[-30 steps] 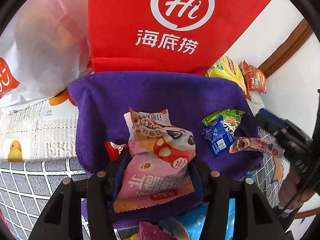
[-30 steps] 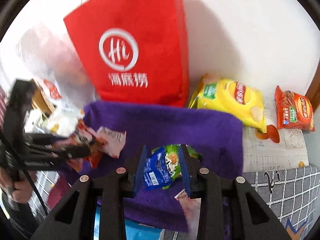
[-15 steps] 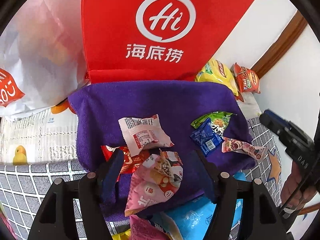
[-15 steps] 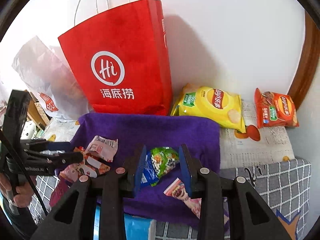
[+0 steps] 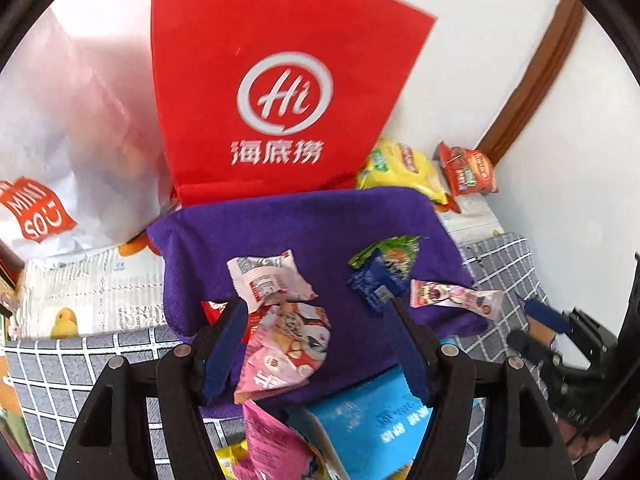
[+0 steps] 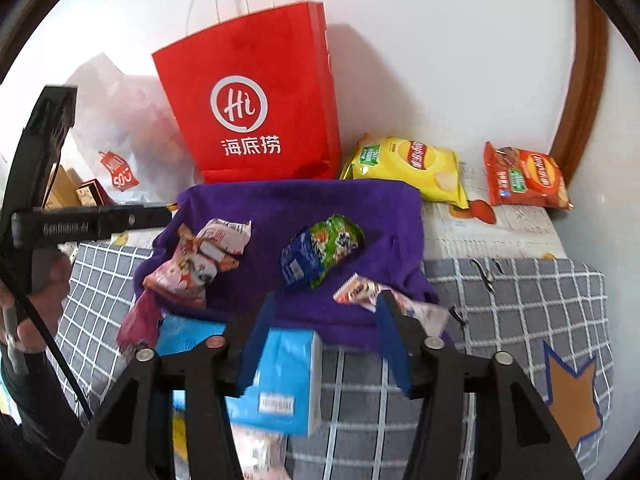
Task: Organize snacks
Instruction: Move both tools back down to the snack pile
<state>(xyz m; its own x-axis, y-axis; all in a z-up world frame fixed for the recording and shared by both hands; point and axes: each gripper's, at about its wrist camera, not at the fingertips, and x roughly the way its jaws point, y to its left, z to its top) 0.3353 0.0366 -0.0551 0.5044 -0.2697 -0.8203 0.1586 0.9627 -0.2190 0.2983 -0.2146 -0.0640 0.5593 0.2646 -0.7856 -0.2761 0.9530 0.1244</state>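
On the purple towel (image 6: 352,204) both loads lie released; left gripper (image 5: 316,344) spread empty, right gripper (image 6: 324,332) opening empty: lift clear before regrasping.

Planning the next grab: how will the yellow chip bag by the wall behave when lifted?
The yellow chip bag looks puffed with air, so probably light for its size. Its glossy film may slip under pinching. Squeezing the middle could crush chips; gripping a sealed edge seems safer.
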